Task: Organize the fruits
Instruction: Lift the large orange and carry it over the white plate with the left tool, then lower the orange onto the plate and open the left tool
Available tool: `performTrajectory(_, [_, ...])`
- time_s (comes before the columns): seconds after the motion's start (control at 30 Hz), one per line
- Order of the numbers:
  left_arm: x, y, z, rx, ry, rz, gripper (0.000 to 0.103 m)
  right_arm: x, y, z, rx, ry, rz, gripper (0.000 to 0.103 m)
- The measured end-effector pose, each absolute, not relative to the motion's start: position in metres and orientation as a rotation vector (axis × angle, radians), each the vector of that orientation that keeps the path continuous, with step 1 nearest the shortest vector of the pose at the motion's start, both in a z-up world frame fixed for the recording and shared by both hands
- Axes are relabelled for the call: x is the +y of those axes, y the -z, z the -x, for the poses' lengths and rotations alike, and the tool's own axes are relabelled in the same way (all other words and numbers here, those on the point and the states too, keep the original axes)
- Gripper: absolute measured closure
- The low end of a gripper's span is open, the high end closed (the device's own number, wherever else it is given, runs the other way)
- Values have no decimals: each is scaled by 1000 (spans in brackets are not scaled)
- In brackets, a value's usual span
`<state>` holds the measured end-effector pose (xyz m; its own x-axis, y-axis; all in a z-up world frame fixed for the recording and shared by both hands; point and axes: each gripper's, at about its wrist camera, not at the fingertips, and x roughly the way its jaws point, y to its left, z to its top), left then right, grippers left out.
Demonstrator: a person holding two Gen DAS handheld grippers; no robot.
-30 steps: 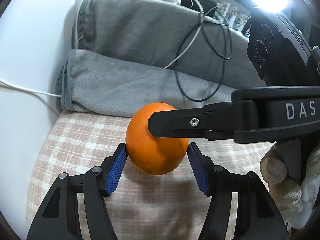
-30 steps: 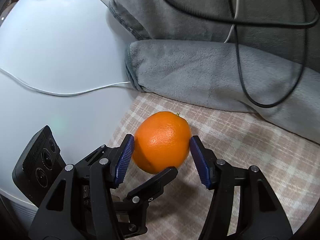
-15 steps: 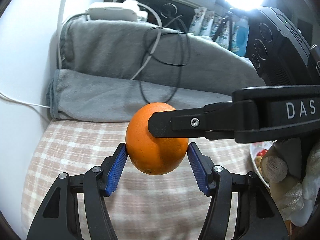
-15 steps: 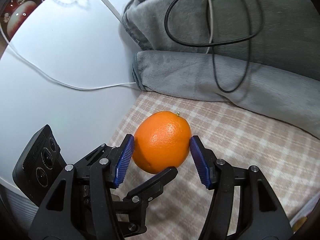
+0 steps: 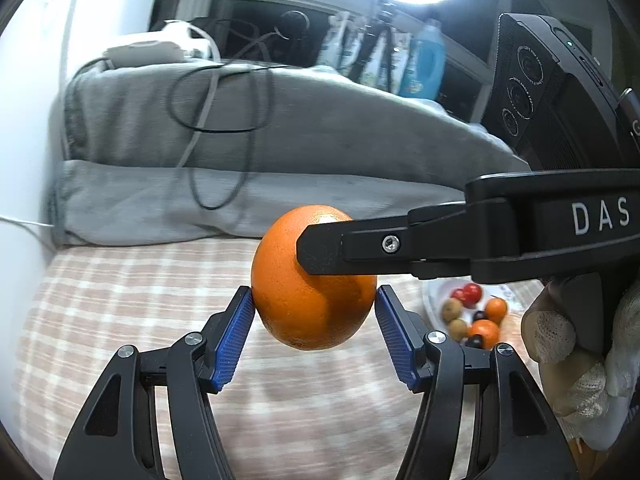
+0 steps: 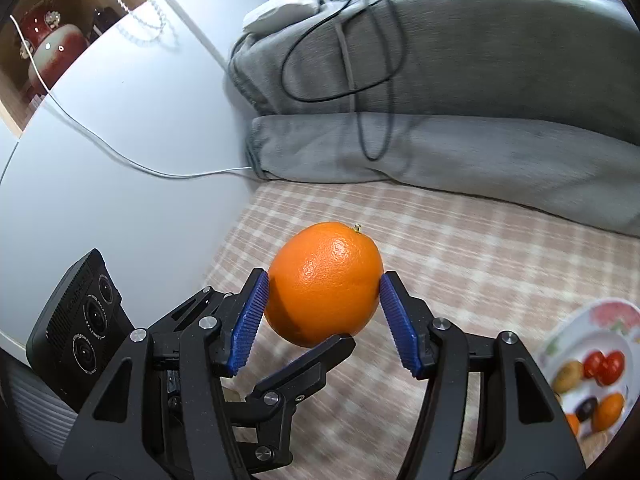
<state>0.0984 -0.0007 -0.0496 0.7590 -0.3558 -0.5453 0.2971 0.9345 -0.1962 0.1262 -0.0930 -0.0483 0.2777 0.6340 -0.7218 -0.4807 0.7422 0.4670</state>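
Note:
One large orange point(image 5: 296, 312) hangs above the checked cloth point(image 5: 120, 288), gripped from two sides. My left gripper point(image 5: 314, 320) presses its blue pads on the orange's left and right flanks. One black finger point(image 5: 328, 252) of the right gripper crosses in from the right and lies against the fruit. In the right wrist view the right gripper point(image 6: 322, 312) is shut on the same orange point(image 6: 324, 280), and a finger point(image 6: 320, 356) of the left gripper reaches under it. A white plate point(image 6: 600, 312) with several small fruits point(image 6: 604, 362) sits at the lower right, also visible as the plate point(image 5: 434, 292) behind the left gripper.
A folded grey blanket point(image 5: 320, 148) with black and white cables point(image 5: 224, 120) lies behind the cloth. A white surface point(image 6: 100, 140) with a thin white cord borders the left. A gloved hand point(image 5: 568, 344) holds the right gripper. Bottles point(image 5: 424, 60) stand at the back.
Both grippers carried the orange rightwards and a little up. The blanket and cables slid left in view, and the plate of small fruits came into sight at the right.

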Motion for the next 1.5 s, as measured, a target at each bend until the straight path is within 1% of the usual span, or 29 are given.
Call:
performTrajectory(0.43, [-71, 51, -99, 617, 481, 64, 41, -179, 40, -116, 1035, -643, -211, 42])
performTrajectory(0.73, [-106, 60, -97, 646, 532, 45, 41, -218, 56, -116, 1048, -593, -254, 42])
performTrajectory(1.5, [-143, 84, -113, 711, 569, 0, 41, -255, 81, -123, 1086, -549, -343, 42])
